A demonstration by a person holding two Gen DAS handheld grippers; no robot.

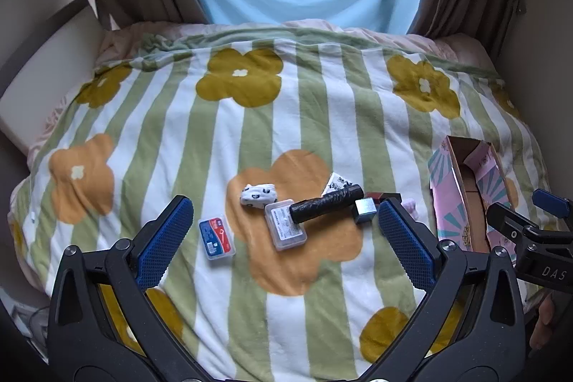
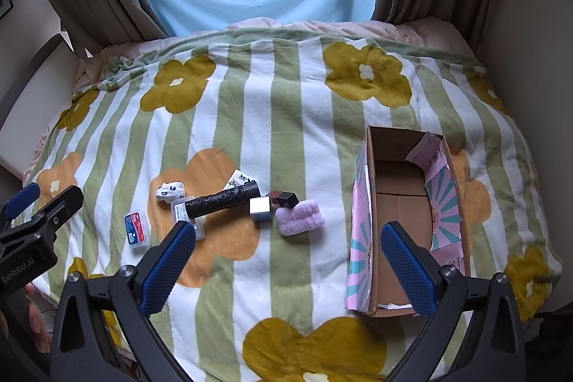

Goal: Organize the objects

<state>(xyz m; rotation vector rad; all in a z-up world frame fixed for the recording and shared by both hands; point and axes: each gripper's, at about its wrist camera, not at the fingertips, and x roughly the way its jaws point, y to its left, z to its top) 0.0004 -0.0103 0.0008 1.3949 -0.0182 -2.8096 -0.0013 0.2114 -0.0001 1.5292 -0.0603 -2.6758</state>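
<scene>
1. Left gripper (image 1: 283, 231) and right gripper (image 2: 286, 253): jaws spread wide, both empty, hovering above the bed (image 2: 250, 117).
2. Advice: take one item at a time, clamp across its narrow side, then lower it into the cardboard box (image 2: 372, 203), which stands to the right of the pile.
3. Count: two clear plastic cases, two small boxes, one black roll (image 2: 222, 201), one pink scrunchie (image 2: 301, 215), one patterned sock ball (image 1: 258, 195), one printed packet.
</scene>
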